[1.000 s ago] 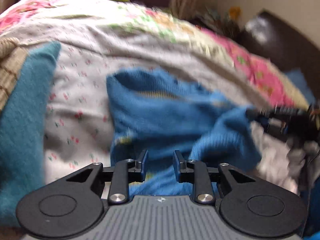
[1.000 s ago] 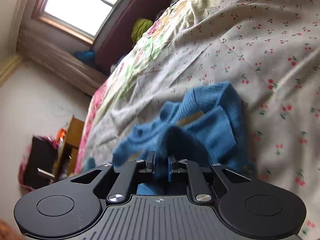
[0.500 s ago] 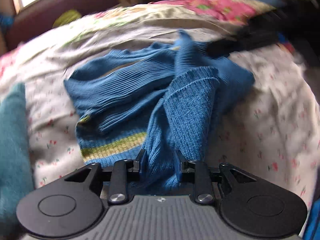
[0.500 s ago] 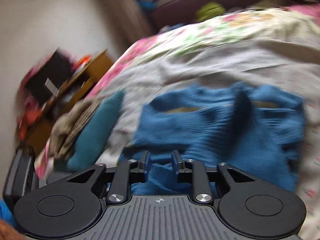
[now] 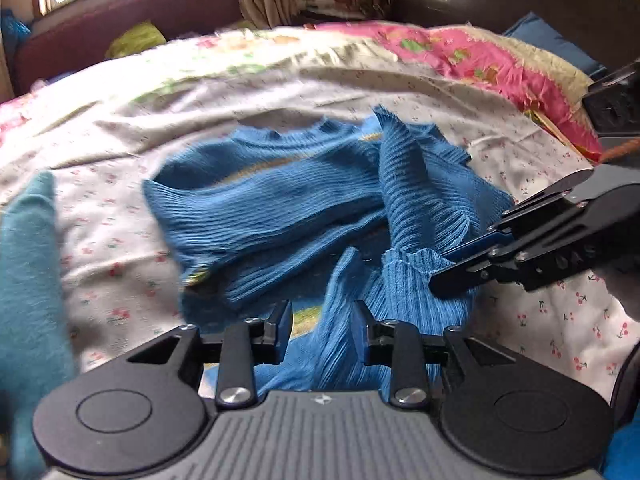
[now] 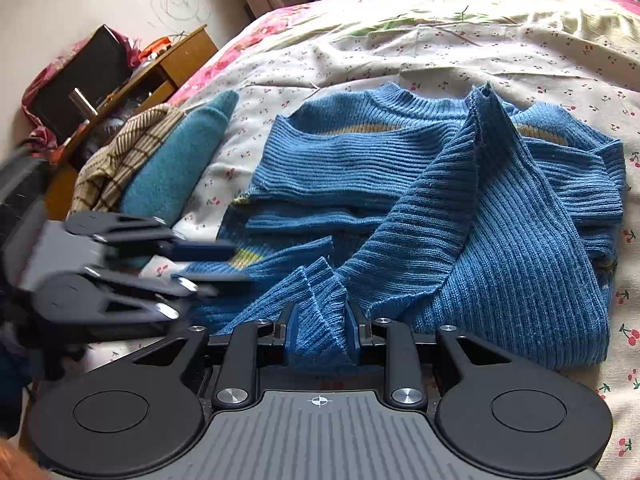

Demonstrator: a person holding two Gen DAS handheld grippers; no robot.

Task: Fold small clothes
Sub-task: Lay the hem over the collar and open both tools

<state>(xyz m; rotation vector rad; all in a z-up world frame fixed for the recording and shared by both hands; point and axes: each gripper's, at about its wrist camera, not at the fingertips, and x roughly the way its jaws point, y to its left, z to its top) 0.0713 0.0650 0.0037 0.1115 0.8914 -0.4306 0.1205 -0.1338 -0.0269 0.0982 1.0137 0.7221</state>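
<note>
**Sleeve cuffs brought in, both grips easing**

The blue knit sweater (image 6: 460,200) lies rumpled on the bed (image 6: 500,56), collar toward the far side, both sleeves pulled in over the body so the cuffs meet near its lower edge. Right gripper (image 6: 320,332): ribbed cuff sits between the jaws, pads touching it on both sides, a light pinch; jaws have just been opening from a much tighter clamp. Left gripper (image 5: 323,324): jaws spread, sleeve fabric running between them w/o pad contact; they've been opening too. So the sleeve fold looks about done & release is under way. Vs 1 s ago: sweater was bunched, the right sleeve lifted & dragged across; now the sleeves are laid inward and both views are rolled more level. A teal garment (image 6: 180,168) & a beige checked garment (image 6: 120,156) lie stacked beside the sweater.
</note>
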